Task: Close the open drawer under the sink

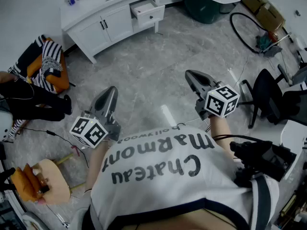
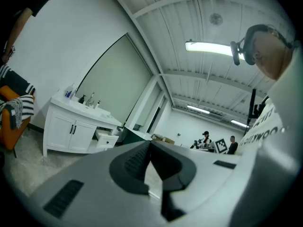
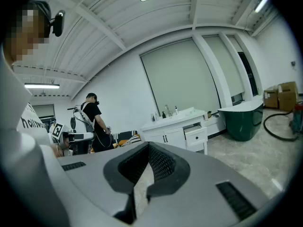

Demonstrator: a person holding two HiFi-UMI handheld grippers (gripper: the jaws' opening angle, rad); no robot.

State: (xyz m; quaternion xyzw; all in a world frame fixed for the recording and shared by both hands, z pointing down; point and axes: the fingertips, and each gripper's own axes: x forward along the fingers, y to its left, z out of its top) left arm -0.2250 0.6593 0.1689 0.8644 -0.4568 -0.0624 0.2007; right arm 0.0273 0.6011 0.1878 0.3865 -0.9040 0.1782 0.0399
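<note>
At upper centre the white drawer (image 1: 148, 11) juts open from the white sink cabinet's (image 1: 103, 25) front edge, with grey marble floor (image 1: 144, 66) stretching down to the left tool (image 1: 110, 94) and right tool (image 1: 192, 75), both pressed together on nothing.

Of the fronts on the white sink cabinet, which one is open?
The white drawer with a dark knob, right of the two white doors with black handles: it juts out from the cabinet, while both doors sit shut.

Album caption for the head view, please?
Both shut, the left gripper and right gripper point toward a distant open drawer.
</note>
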